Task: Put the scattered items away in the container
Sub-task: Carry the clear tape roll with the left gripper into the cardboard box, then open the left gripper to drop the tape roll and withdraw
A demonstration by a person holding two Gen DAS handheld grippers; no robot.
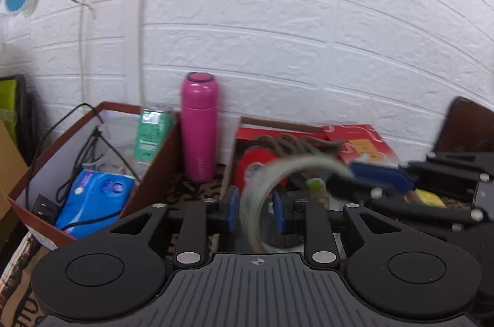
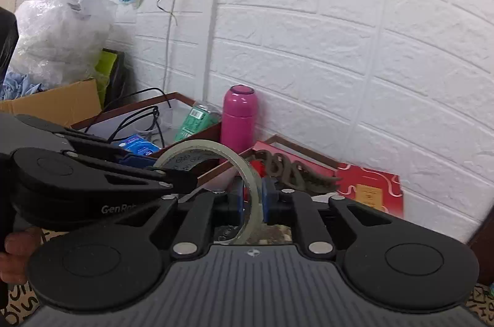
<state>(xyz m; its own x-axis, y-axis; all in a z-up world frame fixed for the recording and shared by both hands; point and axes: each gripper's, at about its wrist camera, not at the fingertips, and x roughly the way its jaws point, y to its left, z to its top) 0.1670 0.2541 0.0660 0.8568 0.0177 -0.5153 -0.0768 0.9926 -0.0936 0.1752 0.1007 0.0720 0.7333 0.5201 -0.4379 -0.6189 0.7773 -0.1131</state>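
Observation:
A nearly used-up roll of clear tape [image 1: 251, 213] hangs in the air between my two grippers, above the boxes. Its band passes through my left gripper [image 1: 256, 209], whose blue pads stand apart from it on both sides, so that gripper is open. In the right wrist view the tape roll [image 2: 197, 149] is sharp. There its band fills the narrow gap of my right gripper [image 2: 253, 200], which is shut on it. The right gripper [image 1: 355, 177] reaches in from the right, blurred. The left gripper [image 2: 160, 168] comes in from the left, around the ring's far side.
A brown box with white walls [image 1: 102, 108] at the left holds a blue tissue pack [image 1: 92, 200], a green-labelled bottle [image 1: 151, 135] and black cables. A pink flask [image 1: 199, 126] stands by the brick wall. A second brown box [image 1: 278, 123] holds rope and red items. A hand [image 2: 12, 253] shows at the left.

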